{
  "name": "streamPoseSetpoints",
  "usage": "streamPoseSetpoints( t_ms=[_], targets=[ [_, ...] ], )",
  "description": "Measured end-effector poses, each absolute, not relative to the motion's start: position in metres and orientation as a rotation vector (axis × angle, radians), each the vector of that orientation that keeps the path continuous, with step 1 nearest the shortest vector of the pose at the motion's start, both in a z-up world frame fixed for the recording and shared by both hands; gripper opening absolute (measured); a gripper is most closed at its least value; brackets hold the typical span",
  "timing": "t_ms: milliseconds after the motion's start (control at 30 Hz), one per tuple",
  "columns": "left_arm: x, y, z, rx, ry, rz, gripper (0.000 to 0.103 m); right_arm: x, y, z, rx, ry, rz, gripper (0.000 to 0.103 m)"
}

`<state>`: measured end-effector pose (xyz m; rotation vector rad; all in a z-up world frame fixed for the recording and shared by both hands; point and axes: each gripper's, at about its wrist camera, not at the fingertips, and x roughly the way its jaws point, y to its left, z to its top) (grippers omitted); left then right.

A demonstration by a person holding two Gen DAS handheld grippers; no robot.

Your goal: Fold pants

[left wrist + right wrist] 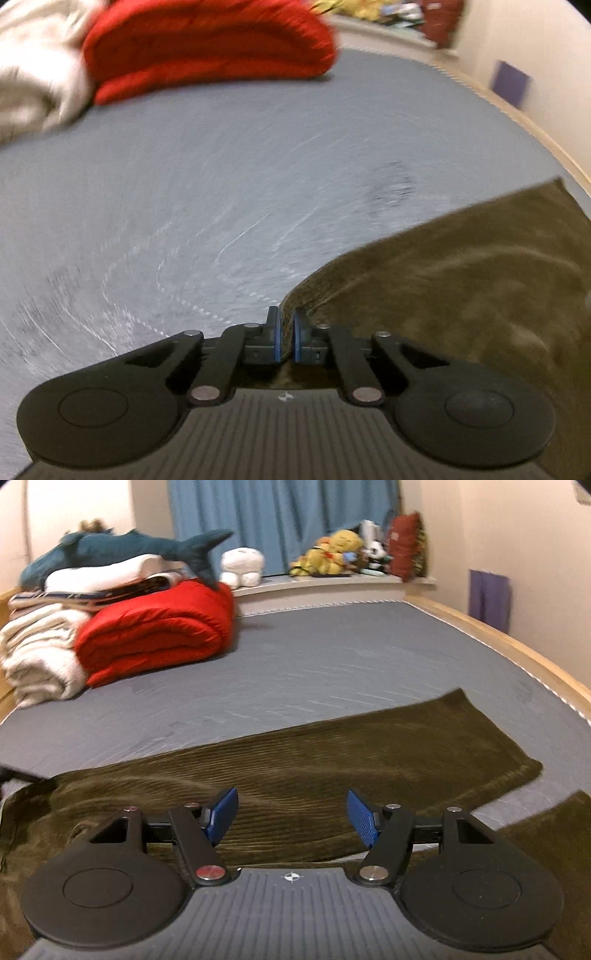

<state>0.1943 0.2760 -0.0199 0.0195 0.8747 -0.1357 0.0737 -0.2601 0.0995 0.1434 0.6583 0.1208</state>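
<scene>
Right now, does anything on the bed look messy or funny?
A little. The pants aren't flat: the fabric is rumpled in wavy ridges near the left gripper, which pinches one edge. The right gripper hangs open above them. The red blanket looks neatly folded.

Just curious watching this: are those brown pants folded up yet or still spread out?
Still spread out: the pants lie flat along the grey mattress, one leg stretched out full length.
</scene>
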Motion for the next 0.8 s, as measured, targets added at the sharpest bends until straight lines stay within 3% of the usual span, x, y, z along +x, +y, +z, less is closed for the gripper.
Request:
streamPoseSetpoints(
  t_ms=[267,467,667,800],
  targets=[
    [0.033,0.23,0.064,0.13,0.639,-0.348,0.004,0.072,-0.309,0.1,0.328,0.665,-0.001,0.068],
    [-0.09,0.197,0.046,0.285,0.688,-0.487,0.002,0.066,-0.341,0.093,0.403,0.655,-0.082,0.065],
    [-0.101,0.207,0.001,0.31,0.911,-0.494,0.001,0.067,-0.388,0.092,0.495,0.643,-0.154,0.063],
    [-0.083,0.195,0.039,0.27,0.78,-0.498,0.006,0.074,-0.417,0.077,0.594,0.67,-0.191,0.061]
  ],
)
